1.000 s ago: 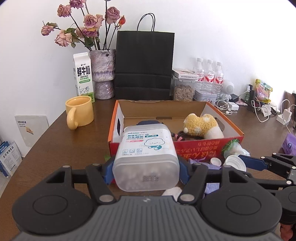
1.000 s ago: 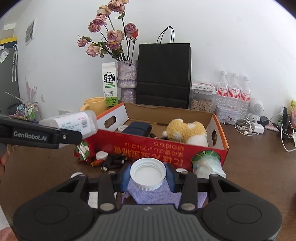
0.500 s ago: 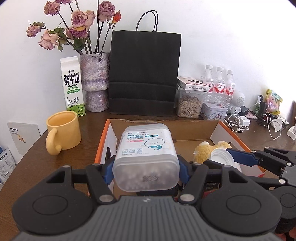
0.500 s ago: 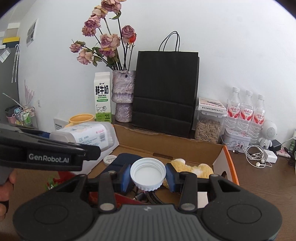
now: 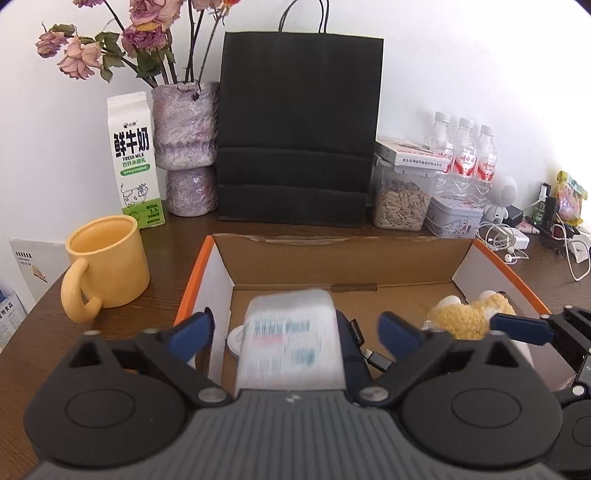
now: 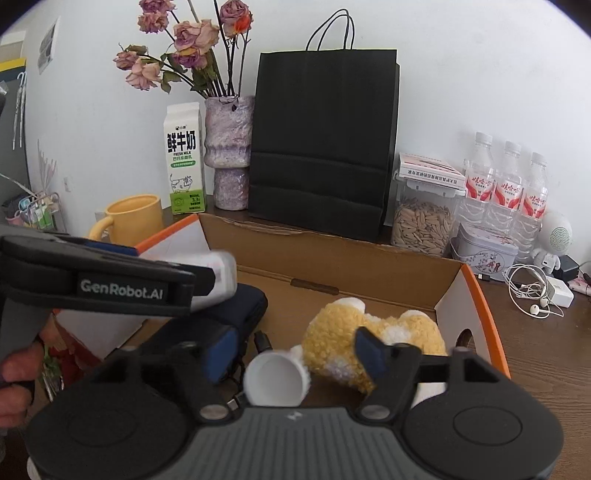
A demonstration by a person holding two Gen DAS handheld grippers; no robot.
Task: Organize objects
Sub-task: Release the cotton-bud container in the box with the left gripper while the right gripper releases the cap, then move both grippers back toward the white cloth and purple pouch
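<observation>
Left tongs [image 5: 295, 326] opening, blurred boxy container [image 5: 291, 339] between

Motion blur smears the cotton swab box [image 5: 291, 343] label beyond reading; the left tool [image 5: 295, 328] body hides its base; rose heads [image 5: 147, 22] cropped.

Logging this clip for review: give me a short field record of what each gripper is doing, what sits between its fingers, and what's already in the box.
left gripper: jaws opening, pads clear of the cotton swab tub, which is motion-blurred above the box
right gripper: jaws opening, white cap loose between the fingers, tilted
cardboard box: open top, orange rim
already in box: yellow plush toy, dark blue pouch, black cable
beside box: yellow mug
</observation>
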